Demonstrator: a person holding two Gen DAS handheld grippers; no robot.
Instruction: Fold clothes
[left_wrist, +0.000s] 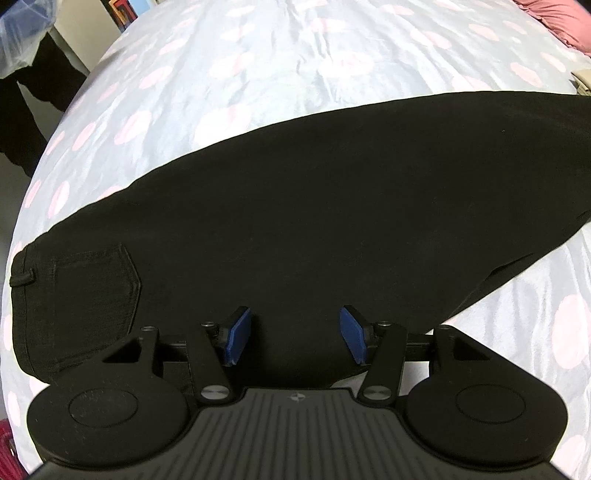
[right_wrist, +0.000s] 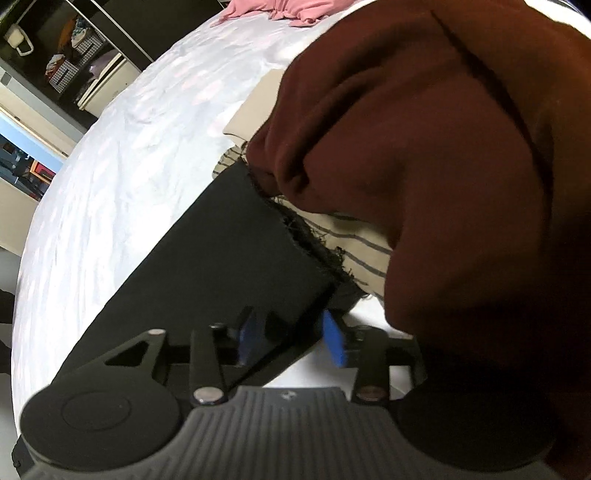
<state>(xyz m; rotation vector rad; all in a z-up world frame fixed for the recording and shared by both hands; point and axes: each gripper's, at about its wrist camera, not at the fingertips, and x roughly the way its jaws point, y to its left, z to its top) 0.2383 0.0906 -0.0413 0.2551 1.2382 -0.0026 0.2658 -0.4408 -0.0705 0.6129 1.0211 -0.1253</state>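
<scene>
Black trousers (left_wrist: 332, 206) lie flat across the bed, waistband and back pocket (left_wrist: 92, 288) at the left, legs running off to the right. My left gripper (left_wrist: 295, 336) hovers open over their near edge, blue pads (left_wrist: 238, 336) wide apart with nothing between them. In the right wrist view the frayed hem end of the trouser leg (right_wrist: 240, 258) reaches toward me. Its near edge passes between the spread pads (right_wrist: 334, 341) of my right gripper (right_wrist: 291, 339), which is open.
A grey bedsheet (left_wrist: 258, 74) with pink dots covers the bed. A maroon garment (right_wrist: 443, 184) bulks over a striped beige one (right_wrist: 362, 251) at the right, with a folded beige item (right_wrist: 258, 107) behind. Pink cloth (right_wrist: 277, 9) lies at the far end. Shelving (right_wrist: 74, 55) stands beyond the bed.
</scene>
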